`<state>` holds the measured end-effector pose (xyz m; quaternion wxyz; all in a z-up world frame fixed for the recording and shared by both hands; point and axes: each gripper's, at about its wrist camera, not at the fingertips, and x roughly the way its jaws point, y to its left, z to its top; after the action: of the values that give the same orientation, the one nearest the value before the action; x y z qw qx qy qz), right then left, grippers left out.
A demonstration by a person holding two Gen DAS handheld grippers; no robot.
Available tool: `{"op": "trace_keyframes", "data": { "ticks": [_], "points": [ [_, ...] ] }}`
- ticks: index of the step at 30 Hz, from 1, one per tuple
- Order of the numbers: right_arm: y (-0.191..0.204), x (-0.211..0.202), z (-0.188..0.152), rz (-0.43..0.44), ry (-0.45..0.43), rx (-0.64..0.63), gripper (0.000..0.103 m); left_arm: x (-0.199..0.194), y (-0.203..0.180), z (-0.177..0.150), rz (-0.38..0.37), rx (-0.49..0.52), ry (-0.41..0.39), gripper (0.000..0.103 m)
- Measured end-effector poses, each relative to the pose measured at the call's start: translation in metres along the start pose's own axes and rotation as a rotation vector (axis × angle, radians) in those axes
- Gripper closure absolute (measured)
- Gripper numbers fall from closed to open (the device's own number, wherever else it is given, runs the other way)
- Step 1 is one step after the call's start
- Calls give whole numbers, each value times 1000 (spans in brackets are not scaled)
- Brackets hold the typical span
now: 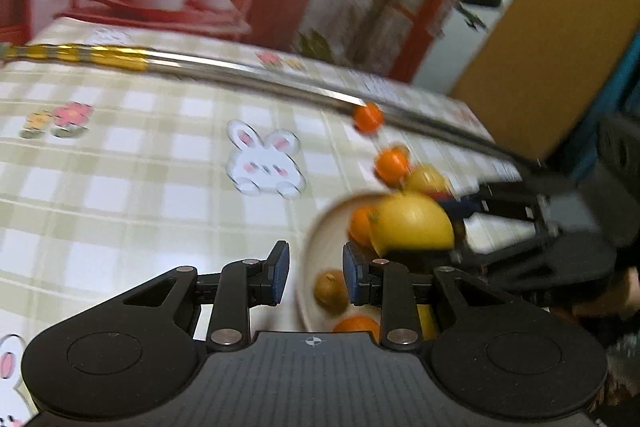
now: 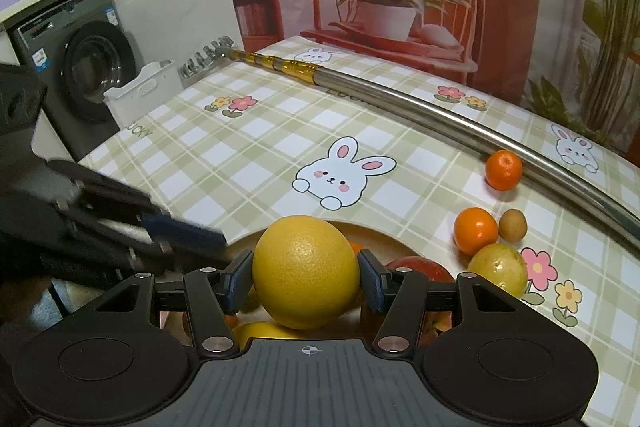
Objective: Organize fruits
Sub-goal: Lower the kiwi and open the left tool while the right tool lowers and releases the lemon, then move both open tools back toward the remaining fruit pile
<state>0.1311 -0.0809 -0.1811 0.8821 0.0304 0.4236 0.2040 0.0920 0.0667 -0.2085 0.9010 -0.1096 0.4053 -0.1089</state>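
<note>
— What are the fingers of the right gripper doing?

— They are clamped on a big yellow grapefruit, one blue pad pressed to each side. The fruit hangs just over the bowl, which sits at the near edge of the table.

— And the left gripper?

— Its fingers stand narrow, as near together as they go, with nothing between the pads. Through the gap one sees only the bowl's pale rim. In the right wrist view it reaches in from the left, blurred, close beside the grapefruit.

— What lies in the bowl?

— A small brown fruit, an orange one and a red apple, partly hidden behind the gripper.

— What remains on the table?

— A tangerine touching the long metal pole toward the far right edge. Nearer, a second tangerine, a small brown fruit just beside it, and a yellow-green fruit near the bowl's right side.
</note>
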Motion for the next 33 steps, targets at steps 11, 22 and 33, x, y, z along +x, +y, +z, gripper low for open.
{"op": "trace_keyframes", "data": {
  "ticks": [11, 22, 33],
  "points": [
    [19, 18, 8, -42, 67, -52, 51, -6, 17, 7, 116, -98, -69, 72],
    [18, 15, 10, -51, 78, -39, 51, -3, 16, 3, 114, -89, -64, 72],
    [-2, -18, 8, -91, -57, 53, 51, -7, 4, 7, 116, -41, -68, 72]
  ]
}}
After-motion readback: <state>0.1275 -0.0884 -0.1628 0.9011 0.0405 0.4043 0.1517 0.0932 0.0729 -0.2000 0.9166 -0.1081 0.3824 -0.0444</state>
